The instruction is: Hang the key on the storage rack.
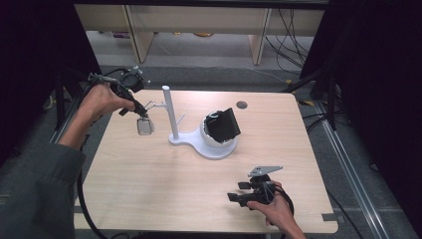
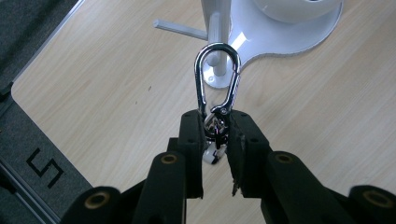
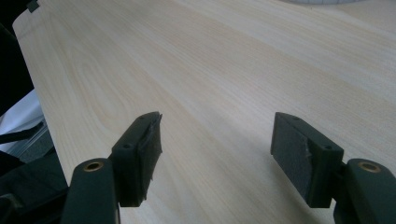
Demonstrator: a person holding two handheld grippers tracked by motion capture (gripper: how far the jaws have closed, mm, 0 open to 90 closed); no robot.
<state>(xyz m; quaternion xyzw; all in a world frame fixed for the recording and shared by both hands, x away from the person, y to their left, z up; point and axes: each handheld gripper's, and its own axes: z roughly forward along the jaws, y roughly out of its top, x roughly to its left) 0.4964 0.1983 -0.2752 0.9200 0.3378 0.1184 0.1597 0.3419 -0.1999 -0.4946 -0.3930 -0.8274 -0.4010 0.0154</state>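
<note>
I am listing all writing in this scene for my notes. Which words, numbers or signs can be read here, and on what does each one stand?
"S", or maybe "5": an angular black sign on the grey floor strip beside the table, left gripper view.
Nothing else readable: no writing on the carabiner, the white stand or the black device.

One wooden bench. Two handheld grippers: the left gripper and the right gripper. One silver carabiner. One white stand with pegs. One black pouch on the stand's round bowl.
</note>
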